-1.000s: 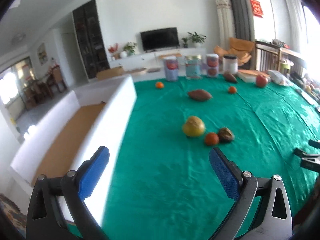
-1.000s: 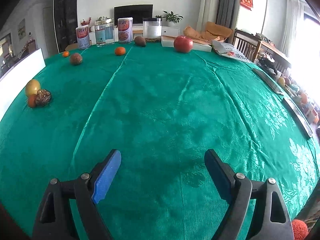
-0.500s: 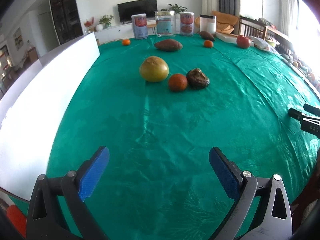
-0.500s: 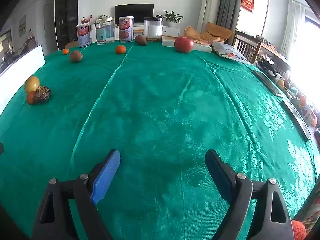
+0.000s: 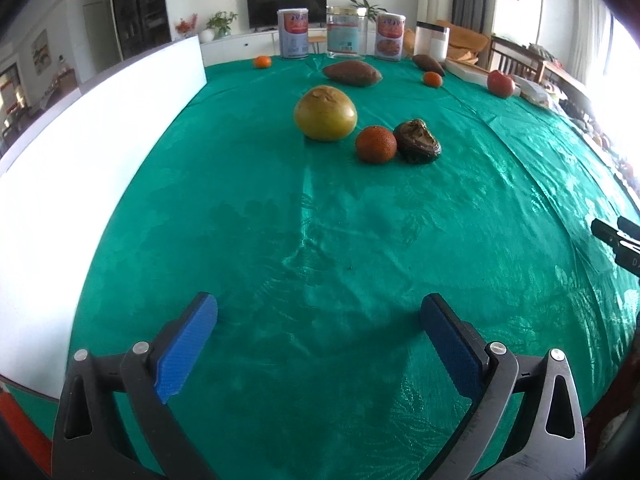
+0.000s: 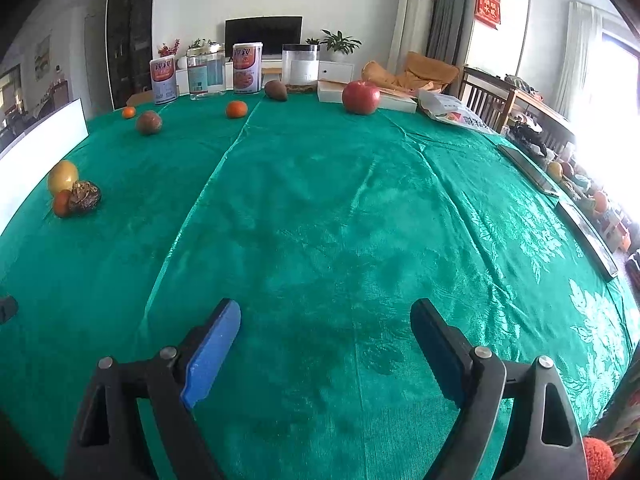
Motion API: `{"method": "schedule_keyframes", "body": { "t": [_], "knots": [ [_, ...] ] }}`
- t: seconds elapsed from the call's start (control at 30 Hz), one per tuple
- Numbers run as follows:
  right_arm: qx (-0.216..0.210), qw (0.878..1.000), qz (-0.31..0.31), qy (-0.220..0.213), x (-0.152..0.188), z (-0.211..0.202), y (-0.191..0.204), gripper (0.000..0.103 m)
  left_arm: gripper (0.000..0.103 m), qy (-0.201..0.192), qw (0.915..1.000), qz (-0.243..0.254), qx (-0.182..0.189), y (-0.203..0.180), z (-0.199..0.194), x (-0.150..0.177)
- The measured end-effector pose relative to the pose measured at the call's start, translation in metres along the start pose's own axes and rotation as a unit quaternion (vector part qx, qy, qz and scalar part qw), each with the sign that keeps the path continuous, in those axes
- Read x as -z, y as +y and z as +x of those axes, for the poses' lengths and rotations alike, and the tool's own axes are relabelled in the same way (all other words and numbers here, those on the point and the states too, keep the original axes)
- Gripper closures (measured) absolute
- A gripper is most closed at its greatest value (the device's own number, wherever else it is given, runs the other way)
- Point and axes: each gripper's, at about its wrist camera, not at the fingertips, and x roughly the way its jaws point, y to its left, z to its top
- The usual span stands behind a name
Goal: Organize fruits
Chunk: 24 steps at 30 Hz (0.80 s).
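Fruits lie scattered on a green tablecloth (image 5: 320,240). In the left wrist view a yellow-green round fruit (image 5: 325,113), a small orange (image 5: 376,144) and a dark wrinkled fruit (image 5: 417,142) sit close together ahead of my left gripper (image 5: 318,312), which is open and empty low over the cloth. Farther back lie a brown sweet potato (image 5: 352,73), two small oranges (image 5: 262,61) (image 5: 432,79) and a red apple (image 5: 500,84). My right gripper (image 6: 325,316) is open and empty; the apple (image 6: 361,97) is far ahead of it.
A long white box (image 5: 92,152) runs along the table's left side. Tins and jars (image 5: 346,33) stand along the far edge, with a white flat box (image 6: 384,98) and a printed bag (image 6: 456,114) at the back right. Flat dark strips (image 6: 528,170) lie along the right edge.
My left gripper has swung right and dropped from over the white box toward the cloth, bringing the three grouped fruits closer ahead. My right gripper has barely moved.
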Motion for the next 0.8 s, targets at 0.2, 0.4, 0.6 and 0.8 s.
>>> {"method": "schedule_keyframes", "body": {
  "t": [0.2, 0.4, 0.6, 0.8],
  "knots": [
    [0.001, 1.000, 0.003, 0.000, -0.0006, 0.0006, -0.0011, 0.016, 0.000, -0.005, 1.0000, 0.001, -0.001, -0.0006, -0.0008, 0.0014],
    [0.005, 1.000, 0.004, -0.002, 0.0004, 0.0000, -0.0007, 0.016, 0.000, -0.010, 0.9999, 0.000, -0.003, -0.0008, -0.0010, 0.0030],
    [0.005, 1.000, 0.005, -0.003, 0.0006, -0.0008, -0.0010, 0.016, 0.000, -0.011, 0.9999, 0.000, -0.003, -0.0010, -0.0013, 0.0030],
    [0.005, 1.000, 0.006, -0.003, 0.0007, -0.0012, -0.0014, 0.016, 0.000, -0.012, 0.9999, 0.000, -0.004, -0.0009, -0.0015, 0.0030]
  ]
}}
